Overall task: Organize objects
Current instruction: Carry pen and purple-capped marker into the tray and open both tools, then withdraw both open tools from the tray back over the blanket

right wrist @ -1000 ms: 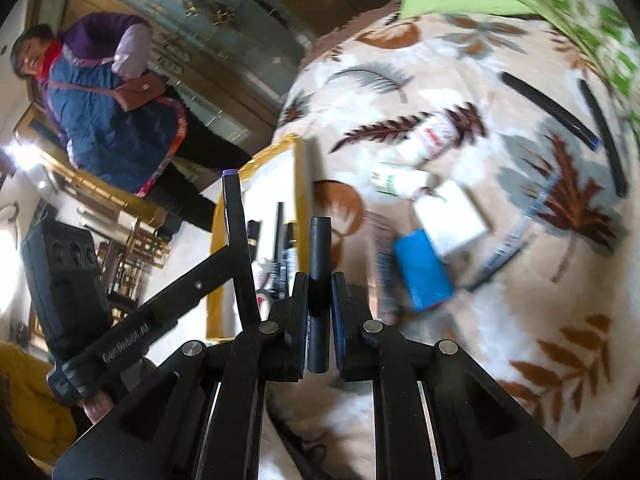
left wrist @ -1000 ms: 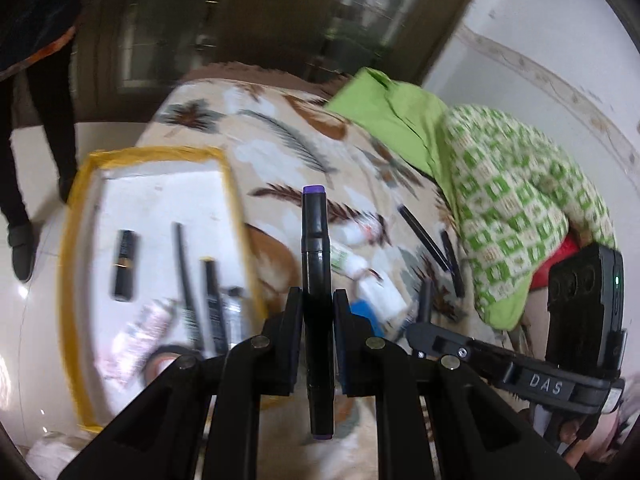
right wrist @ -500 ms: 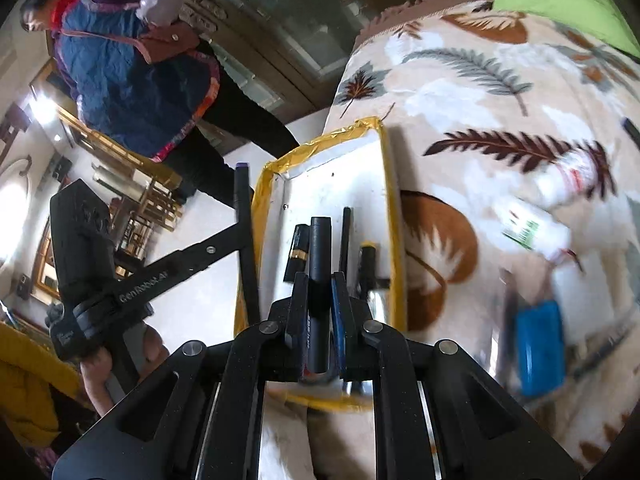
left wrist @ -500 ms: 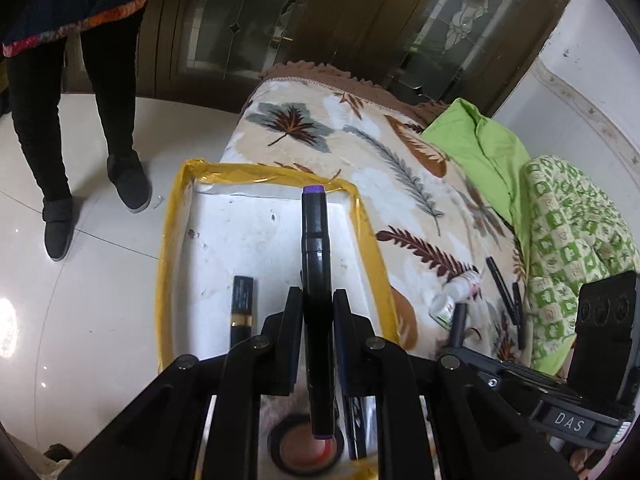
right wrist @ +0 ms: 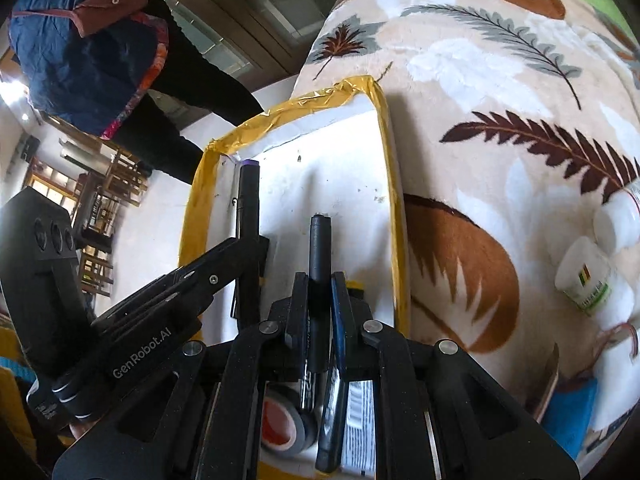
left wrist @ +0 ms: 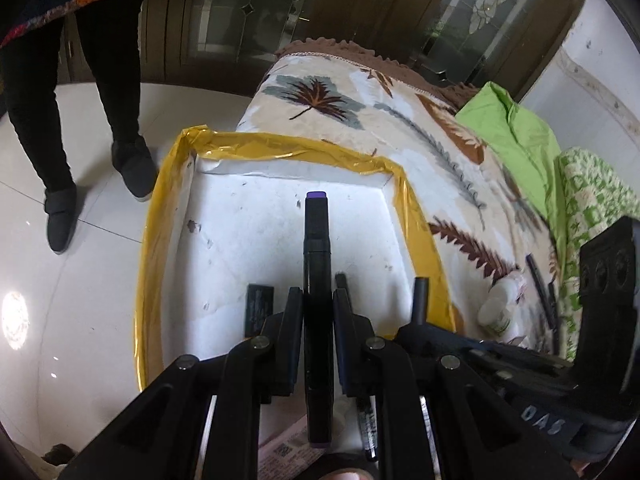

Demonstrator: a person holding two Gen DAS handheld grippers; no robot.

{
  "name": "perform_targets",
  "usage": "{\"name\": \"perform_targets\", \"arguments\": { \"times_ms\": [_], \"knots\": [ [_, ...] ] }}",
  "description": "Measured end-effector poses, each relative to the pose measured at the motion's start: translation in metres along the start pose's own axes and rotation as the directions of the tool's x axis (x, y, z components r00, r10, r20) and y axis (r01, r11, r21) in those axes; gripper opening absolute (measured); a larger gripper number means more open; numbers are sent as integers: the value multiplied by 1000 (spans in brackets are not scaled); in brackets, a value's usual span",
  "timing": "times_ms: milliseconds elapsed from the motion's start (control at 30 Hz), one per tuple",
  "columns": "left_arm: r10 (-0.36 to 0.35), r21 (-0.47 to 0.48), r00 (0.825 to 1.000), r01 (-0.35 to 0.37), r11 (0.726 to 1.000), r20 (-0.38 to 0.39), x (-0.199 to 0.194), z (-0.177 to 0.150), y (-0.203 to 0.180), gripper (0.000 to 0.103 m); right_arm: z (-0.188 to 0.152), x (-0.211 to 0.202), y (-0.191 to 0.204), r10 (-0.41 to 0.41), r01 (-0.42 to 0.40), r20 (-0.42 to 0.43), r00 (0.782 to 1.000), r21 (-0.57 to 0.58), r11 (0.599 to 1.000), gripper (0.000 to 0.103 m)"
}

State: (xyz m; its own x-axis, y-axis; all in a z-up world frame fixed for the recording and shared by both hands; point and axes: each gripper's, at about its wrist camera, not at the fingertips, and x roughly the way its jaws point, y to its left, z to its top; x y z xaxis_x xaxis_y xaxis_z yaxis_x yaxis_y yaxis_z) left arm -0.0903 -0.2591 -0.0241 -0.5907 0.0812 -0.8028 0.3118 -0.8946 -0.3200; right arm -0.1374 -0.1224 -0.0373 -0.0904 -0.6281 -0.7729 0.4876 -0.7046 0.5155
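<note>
Purple-capped marker (left wrist: 317, 280) sat clamped in the left hand-held gripper (left wrist: 316, 300) above the yellow-rimmed tray (left wrist: 280, 148), whose far half lay bare; the right hand-held gripper (right wrist: 320, 284) pinched a black pen (right wrist: 320, 256) beside it.

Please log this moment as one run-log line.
left gripper: shut on marker | right gripper: shut on pen | both over tray

Even daylight illuminates both sharp views; a glare spot marks the floor (left wrist: 15, 320) at 9 o'clock; fisheye distortion bends and darkens all edges.
</note>
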Motion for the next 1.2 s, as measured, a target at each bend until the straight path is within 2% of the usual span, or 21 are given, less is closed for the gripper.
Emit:
{"name": "perform_targets", "arguments": {
  "times_ms": [167,367,467,567,667,733,767,833,933,1033,1133,1200],
  "knots": [
    [-10,1,1000,10,1000,11,6,12,2,13,11,10,2,-28,28,1,1000,-5,1000,11],
    [53,27,998,-53,998,-13,17,9,1,13,19,27,5,-56,55,-25,998,-15,998,11],
    [60,33,998,-59,998,-23,19,7,3,13,18,33,6,-80,79,-31,996,-23,997,11],
    [41,27,999,-41,999,-19,17,6,4,15,16,33,8,-75,74,-41,996,-28,997,12],
    [12,6,1000,-12,1000,-20,15,5,8,22,15,27,6,-39,39,-47,998,-4,999,14],
    [8,2,1000,-8,1000,16,7,4,8,33,14,18,4,-13,14,-37,999,12,1000,35],
    [1,0,999,-1,1000,43,1,4,7,47,13,8,4,-8,9,-21,1000,15,1000,40],
    [-4,1,994,4,1000,110,-14,1,2,59,7,-10,4,8,-8,6,1000,12,1000,44],
    [3,66,983,-15,998,181,-36,-5,-18,59,-10,-47,-3,61,-63,53,997,39,997,44],
    [16,164,976,-53,985,217,-56,-21,-57,59,-37,-86,-16,88,-94,101,991,51,994,44],
    [64,193,982,-99,976,179,-63,-43,-97,59,-64,-113,-35,76,-86,117,990,80,993,44],
    [48,206,990,-75,976,135,-62,-58,-114,59,-85,-131,-52,53,-67,125,991,109,992,44]
  ]
}}
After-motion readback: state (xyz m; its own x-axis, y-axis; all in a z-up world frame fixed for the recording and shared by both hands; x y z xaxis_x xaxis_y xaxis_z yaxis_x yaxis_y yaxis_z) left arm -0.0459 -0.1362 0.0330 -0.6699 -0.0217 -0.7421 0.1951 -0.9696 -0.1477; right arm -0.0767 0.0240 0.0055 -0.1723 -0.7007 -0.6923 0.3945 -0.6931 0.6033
